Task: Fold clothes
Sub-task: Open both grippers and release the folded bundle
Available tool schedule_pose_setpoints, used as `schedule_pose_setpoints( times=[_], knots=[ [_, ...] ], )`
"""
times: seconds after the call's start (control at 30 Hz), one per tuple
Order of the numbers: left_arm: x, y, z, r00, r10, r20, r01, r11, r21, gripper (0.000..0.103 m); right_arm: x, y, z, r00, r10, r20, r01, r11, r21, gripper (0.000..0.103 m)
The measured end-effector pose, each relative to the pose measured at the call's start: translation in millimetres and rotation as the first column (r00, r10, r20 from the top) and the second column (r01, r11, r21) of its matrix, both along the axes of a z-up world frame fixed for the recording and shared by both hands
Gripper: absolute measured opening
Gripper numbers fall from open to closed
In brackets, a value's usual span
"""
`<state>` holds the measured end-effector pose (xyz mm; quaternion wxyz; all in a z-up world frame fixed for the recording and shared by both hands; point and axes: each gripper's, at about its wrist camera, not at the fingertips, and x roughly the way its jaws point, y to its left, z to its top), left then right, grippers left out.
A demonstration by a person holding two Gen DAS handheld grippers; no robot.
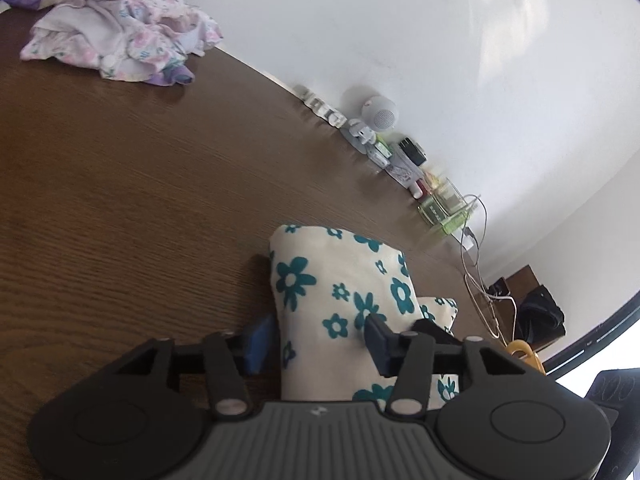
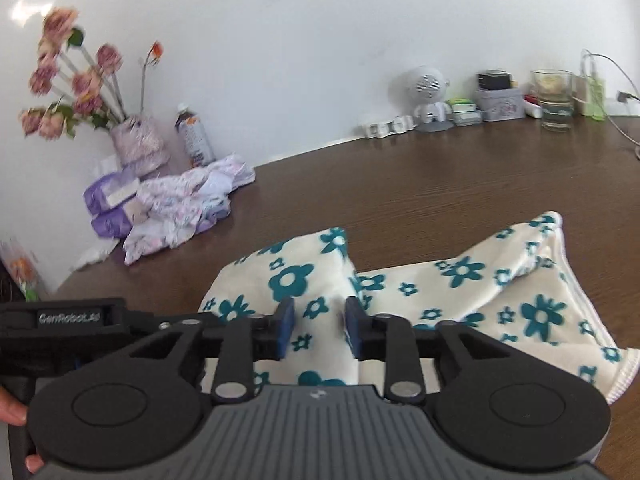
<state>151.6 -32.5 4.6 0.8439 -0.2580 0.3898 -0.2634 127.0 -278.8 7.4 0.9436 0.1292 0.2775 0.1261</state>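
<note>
While the cloth (image 2: 460,280) lay bunched on the table (image 2: 440,176), both grippers had hold of it: the cream piece with teal flowers ran straight between each pair of pads. Left gripper (image 1: 316,342) was pinched on a raised fold, blue pads pressing the fabric from both sides, so that end stood up off the wood. Right gripper (image 2: 319,330) gripped a ridge of the same cloth, gap narrow with fabric filling it. Likely reason for the double hold: lifting one edge at two spots to carry it over for a fold. Rest of the cloth trailed ahead and to the right of the right gripper, loose and creased.

Further out, ahead-left of both grippers, a crumpled pink pile (image 2: 188,204) sat well apart, probably next in queue. Beyond it, vase (image 2: 136,140) and bottle (image 2: 194,136) against the wall. Ahead-right of the right gripper: glass (image 2: 554,100), small boxes, cable (image 1: 476,276). Nothing stood between grippers and the open table ahead; clutter only lined the wall edge.
</note>
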Motion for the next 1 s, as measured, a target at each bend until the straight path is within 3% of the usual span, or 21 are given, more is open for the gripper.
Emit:
schedule_pose_setpoints(
  times=[0.07,0.1,0.13,0.2,0.27,0.3,0.33,0.37,0.47,0.5,0.53,0.57,0.6,0.67,0.7,0.73,0.8,0.87,0.9,0.97,1.0],
  knots=[
    [-1,-1,1,1.000,-0.007,0.016,0.007,1.000,0.009,0.049,-2,-4,0,1.000,-0.005,0.003,0.005,1.000,0.017,0.044],
    [-1,-4,1,0.999,-0.021,0.026,0.021,1.000,0.018,0.043,-3,-7,0,1.000,-0.007,0.005,0.007,1.000,0.026,0.042],
    [1,-9,0,0.999,-0.042,0.026,0.042,0.999,0.025,0.033,-1,-5,-3,1.000,-0.001,-0.005,0.001,1.000,0.029,0.023],
    [1,-14,1,0.999,-0.041,0.036,0.039,0.998,0.040,0.033,2,0,-11,0.999,0.015,-0.031,-0.013,0.999,0.033,0.019],
    [-1,-9,2,0.999,-0.036,0.022,0.035,0.999,0.028,0.043,-3,-1,-8,1.000,0.015,-0.017,-0.015,1.000,0.024,0.023],
    [-2,-6,3,0.999,-0.031,0.012,0.031,0.999,0.023,0.056,-8,-4,-5,1.000,0.011,-0.011,-0.011,1.000,0.029,0.032],
    [-8,-4,6,0.999,-0.033,0.027,0.032,0.999,0.044,0.058,-13,-8,-2,1.000,0.005,-0.009,-0.005,0.999,0.034,0.047],
    [-15,-1,9,0.998,-0.036,0.042,0.033,0.997,0.065,0.058,-19,-12,1,1.000,-0.002,-0.008,0.002,0.999,0.039,0.051],
    [-30,-4,11,0.995,-0.069,0.072,0.059,0.989,0.139,0.056,-35,-17,6,1.000,-0.001,-0.006,0.002,0.999,0.032,0.052],
    [-32,-8,10,0.993,-0.089,0.074,0.078,0.987,0.139,0.051,-38,-16,5,1.000,0.005,-0.017,-0.004,0.999,0.038,0.051],
    [-33,-11,9,0.991,-0.109,0.077,0.098,0.985,0.139,0.037,-38,-13,3,0.999,0.013,-0.033,-0.012,0.999,0.042,0.043],
    [-33,-14,8,0.990,-0.116,0.084,0.102,0.983,0.150,0.034,-37,-7,-1,0.999,0.014,-0.044,-0.013,1.000,0.024,0.034],
    [-33,-16,7,0.988,-0.123,0.092,0.107,0.981,0.160,0.033,-36,0,-6,0.998,0.012,-0.054,-0.012,1.000,0.001,0.020],
    [-35,-15,9,0.989,-0.117,0.093,0.103,0.983,0.149,0.034,-37,3,-9,0.999,0.007,-0.046,-0.008,1.000,-0.011,0.020],
    [-37,-11,9,0.991,-0.108,0.085,0.096,0.986,0.138,0.043,-39,1,-7,0.999,0.010,-0.039,-0.010,1.000,-0.004,0.021],
    [-39,-6,9,0.993,-0.097,0.072,0.088,0.988,0.128,0.056,-42,-5,-4,0.999,0.001,-0.038,-0.001,1.000,0.008,0.032],
    [-46,0,9,0.993,-0.093,0.076,0.083,0.989,0.125,0.059,-50,-15,0,0.999,-0.014,-0.040,0.015,0.999,0.030,0.054],
    [-50,4,8,0.993,-0.089,0.076,0.079,0.989,0.127,0.059,-58,-23,2,0.999,-0.019,-0.044,0.021,0.999,0.047,0.055],
    [-51,4,6,0.994,-0.087,0.073,0.077,0.988,0.131,0.057,-60,-22,0,0.999,-0.013,-0.050,0.016,0.998,0.053,0.054],
    [-47,0,2,0.992,-0.113,0.056,0.106,0.987,0.119,0.036,-59,-18,-7,0.998,0.007,-0.066,-0.003,0.998,0.063,0.025],
    [-45,-2,0,0.991,-0.128,0.049,0.122,0.986,0.112,0.032,-56,-15,-11,0.997,0.021,-0.074,-0.015,0.997,0.073,0.016]
  ],
)
